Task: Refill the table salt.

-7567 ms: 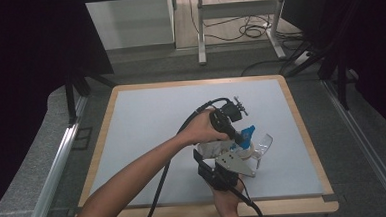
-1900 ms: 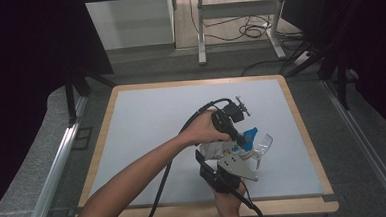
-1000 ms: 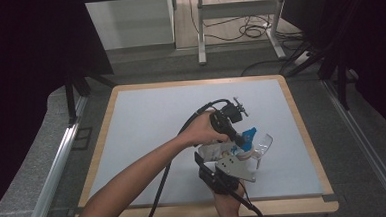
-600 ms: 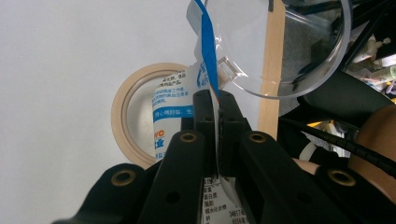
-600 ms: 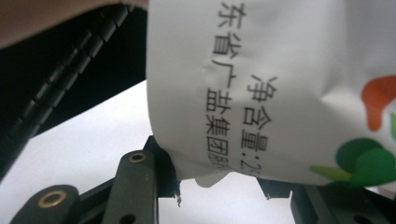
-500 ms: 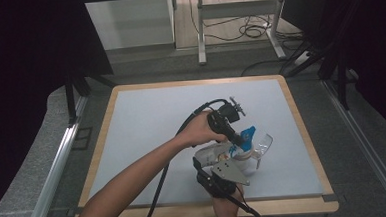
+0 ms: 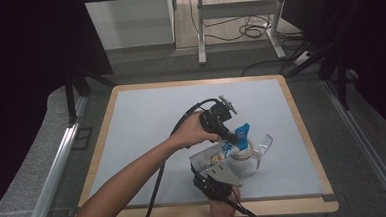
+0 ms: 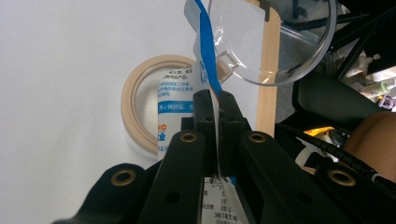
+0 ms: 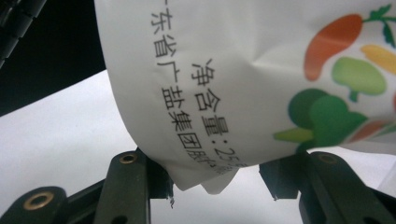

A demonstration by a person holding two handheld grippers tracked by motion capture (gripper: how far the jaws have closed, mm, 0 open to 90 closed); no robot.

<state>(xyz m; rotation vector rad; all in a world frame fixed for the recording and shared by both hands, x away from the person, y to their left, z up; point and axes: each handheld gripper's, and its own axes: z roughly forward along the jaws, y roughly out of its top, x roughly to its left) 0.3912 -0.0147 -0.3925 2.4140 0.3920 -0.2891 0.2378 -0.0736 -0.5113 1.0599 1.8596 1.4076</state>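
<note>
- Setting: dim room, dark curtains at both sides, cables and a metal frame on the floor beyond. In the middle a pale worktop (image 7: 146,121) with a wooden edge.
- Left side of worktop bare; a forearm crosses it from the bottom edge toward the centre.
- Left hand-held gripper (image 7: 227,132), high view: held right of centre, its cable looping back over the hand. Jaws pressed together on the blue-and-white top edge of a printed bag (image 7: 218,156).
- Left gripper view: the two black jaws clamp the bag (image 8: 205,79) edge between them, the blue strip rising above the tips, printed white panel running down behind.
- Roll of tape (image 7: 244,150): beige ring, flat on the worktop, just beside and partly under the bag. In the left gripper view the roll of tape (image 8: 135,98) lies behind the bag, left of the jaws.
- Clear plastic lid (image 7: 263,146): round, see-through, right of the tape, near the bag's top. In the left gripper view the lid (image 8: 285,51) shows at the upper right, tilted.
- Right hand-held gripper (image 7: 215,173): comes in from the bottom edge, grey plate on top, at the bag's lower end.
- Right gripper view: jaws stand apart, having just been opening; the bag (image 9: 243,70) bottom hangs between them, white with black characters and vegetable drawings. Left jaw touches the bag's fold; right jaw is clear of it.
</note>
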